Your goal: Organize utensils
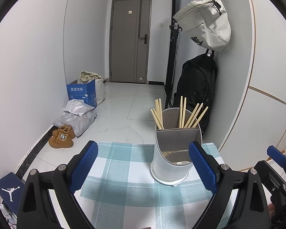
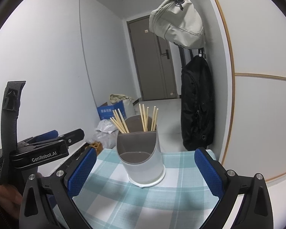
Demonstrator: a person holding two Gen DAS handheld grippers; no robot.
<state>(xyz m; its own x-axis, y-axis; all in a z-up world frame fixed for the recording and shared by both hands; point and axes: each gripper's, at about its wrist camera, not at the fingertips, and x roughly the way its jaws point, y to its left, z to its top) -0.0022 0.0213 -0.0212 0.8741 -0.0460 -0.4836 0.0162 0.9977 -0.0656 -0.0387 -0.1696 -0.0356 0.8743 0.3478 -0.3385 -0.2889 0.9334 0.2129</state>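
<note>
Checked tablecloth (image 1: 124, 164) in white-walled hallway (image 1: 38, 66)

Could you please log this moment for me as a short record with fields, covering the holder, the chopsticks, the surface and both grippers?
surface: table with blue-and-white checked cloth
holder: white utensil holder with grey dividers, upright on the cloth
chopsticks: wooden chopsticks standing in the two rear compartments, in two bunches
front compartment: no chopsticks visible
loose utensils on cloth: none visible
left gripper: open, empty, blue-padded fingers apart, short of the holder
right gripper: open, empty, holder seen between its fingers
background: bags hanging on the right wall, shoes on the floor
</note>
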